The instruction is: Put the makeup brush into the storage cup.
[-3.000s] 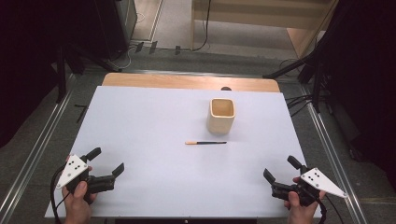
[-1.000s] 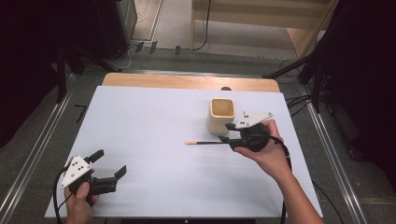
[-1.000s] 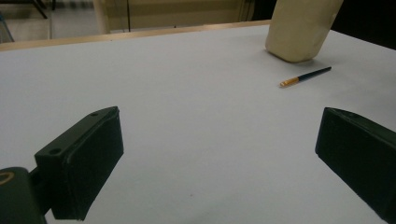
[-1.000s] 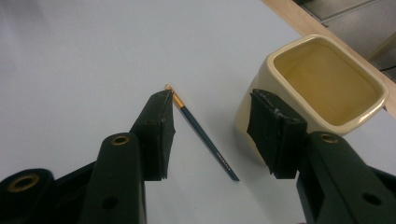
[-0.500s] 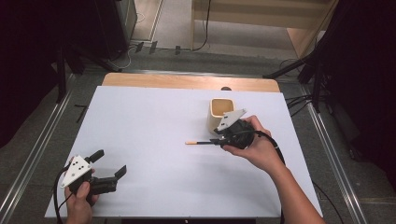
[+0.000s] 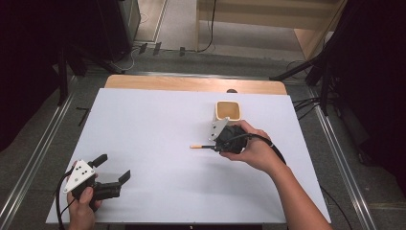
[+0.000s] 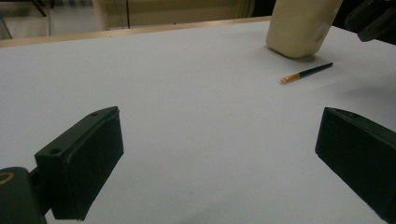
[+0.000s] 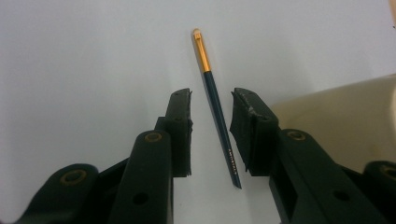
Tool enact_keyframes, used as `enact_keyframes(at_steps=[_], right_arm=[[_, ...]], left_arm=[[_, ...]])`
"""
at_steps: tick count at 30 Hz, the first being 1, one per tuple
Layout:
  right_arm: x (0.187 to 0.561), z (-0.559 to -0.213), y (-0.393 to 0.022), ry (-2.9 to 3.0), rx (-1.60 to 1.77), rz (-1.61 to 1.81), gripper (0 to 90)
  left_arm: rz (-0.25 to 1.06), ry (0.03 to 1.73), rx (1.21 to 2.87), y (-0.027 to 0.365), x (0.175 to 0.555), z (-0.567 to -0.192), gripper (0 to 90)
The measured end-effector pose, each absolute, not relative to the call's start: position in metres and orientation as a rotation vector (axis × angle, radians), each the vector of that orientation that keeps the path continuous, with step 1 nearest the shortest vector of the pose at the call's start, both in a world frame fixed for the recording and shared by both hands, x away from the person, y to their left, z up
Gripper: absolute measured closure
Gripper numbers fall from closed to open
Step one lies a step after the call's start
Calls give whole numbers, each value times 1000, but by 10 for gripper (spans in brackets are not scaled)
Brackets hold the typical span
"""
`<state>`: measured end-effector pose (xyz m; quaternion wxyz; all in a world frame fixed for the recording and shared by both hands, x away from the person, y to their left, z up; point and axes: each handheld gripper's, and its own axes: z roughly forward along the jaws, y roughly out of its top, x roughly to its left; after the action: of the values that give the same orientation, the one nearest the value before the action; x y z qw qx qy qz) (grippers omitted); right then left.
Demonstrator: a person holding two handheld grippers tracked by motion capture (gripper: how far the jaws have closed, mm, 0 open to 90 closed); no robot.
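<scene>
Lying flat on the white table point(image 6: 158, 124), the pencil point(image 8: 215, 98) sits just in front of the cream cup point(image 6: 228, 113), its orange-banded end pointing away from the cup toward the table's left half. The right gripper point(image 6: 219, 145) hovers low over the pencil's dark shaft, right beside the cup; its jaws have just been closing and now stand narrow, one on each side of the shaft. In the right gripper view a thin gap shows between each pad and the pencil, so the pads do not press on it yet. The cup's pale wall fills the edge of that view, close to one jaw. The left gripper point(image 6: 111, 178) rests well apart from the cup, at the near left corner of the table, jaws spread wide with nothing between them.
</scene>
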<state>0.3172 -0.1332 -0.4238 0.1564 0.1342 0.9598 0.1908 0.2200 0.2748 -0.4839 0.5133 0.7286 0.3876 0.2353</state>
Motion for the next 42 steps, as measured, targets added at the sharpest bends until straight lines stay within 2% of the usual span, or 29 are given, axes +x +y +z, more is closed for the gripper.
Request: enact_keyframes(at_steps=[9, 23, 42], right_arm=[[323, -431, -123, 2724, 259, 456, 698], [330, -444, -113, 2783, 218, 354, 731], [336, -462, -101, 2805, 178, 219, 721]], left_arm=[[565, 930, 1755, 275, 220, -484, 19], [562, 929, 1756, 274, 220, -484, 19], [559, 925, 1761, 273, 221, -485, 19]])
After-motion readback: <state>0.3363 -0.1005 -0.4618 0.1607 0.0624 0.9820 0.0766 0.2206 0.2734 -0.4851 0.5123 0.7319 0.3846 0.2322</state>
